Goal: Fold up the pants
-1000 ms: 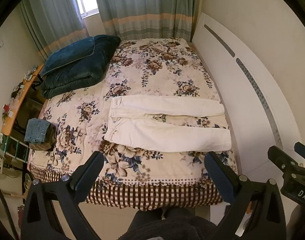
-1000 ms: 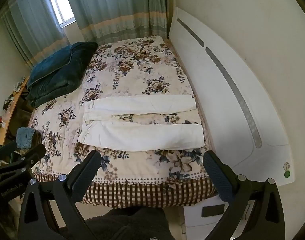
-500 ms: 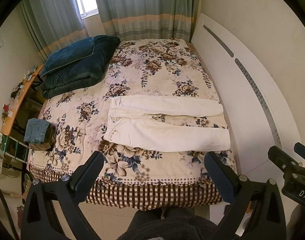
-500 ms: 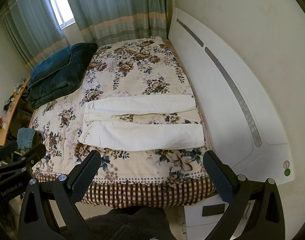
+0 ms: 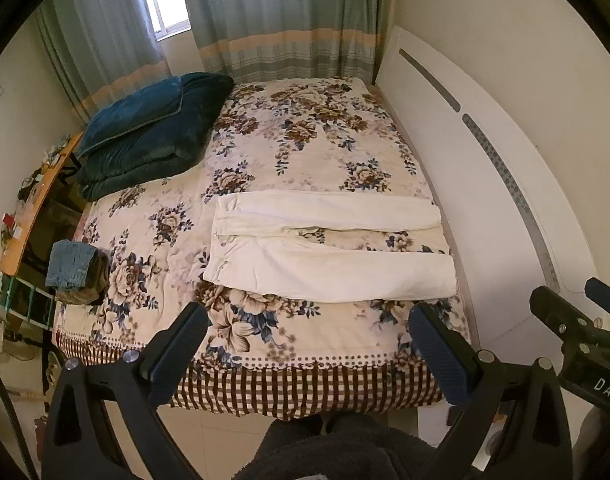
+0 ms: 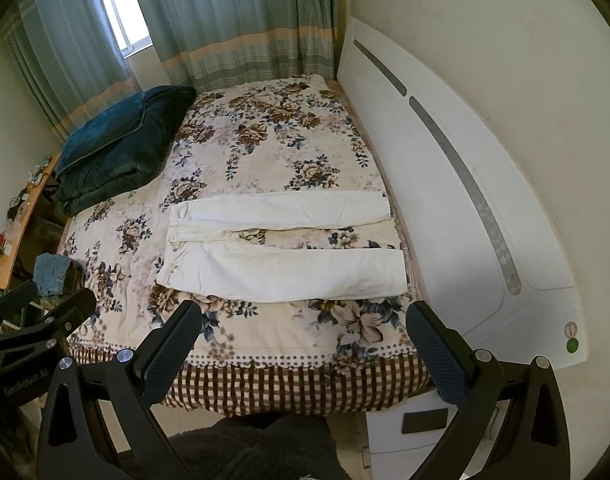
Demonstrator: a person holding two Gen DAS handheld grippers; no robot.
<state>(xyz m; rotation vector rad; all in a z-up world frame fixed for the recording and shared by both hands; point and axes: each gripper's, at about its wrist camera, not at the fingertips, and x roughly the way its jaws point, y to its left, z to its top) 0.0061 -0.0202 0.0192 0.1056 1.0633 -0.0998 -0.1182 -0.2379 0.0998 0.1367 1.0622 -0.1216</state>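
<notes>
The white pants are being kept spread flat on the bed for folding; both tools, left tool and right tool, are being held apart, empty, near the edge.

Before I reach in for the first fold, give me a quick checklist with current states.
1. White pants lie flat on the bed, legs spread apart: ok.
2. Left gripper open, holding nothing: ok.
3. Right gripper open, holding nothing: ok.
4. Both grippers touching the pants: not ok, they hover short of the bed's near edge.
5. Blue blanket apart from the pants: ok.
6. Nothing under the pants: cannot tell.
</notes>
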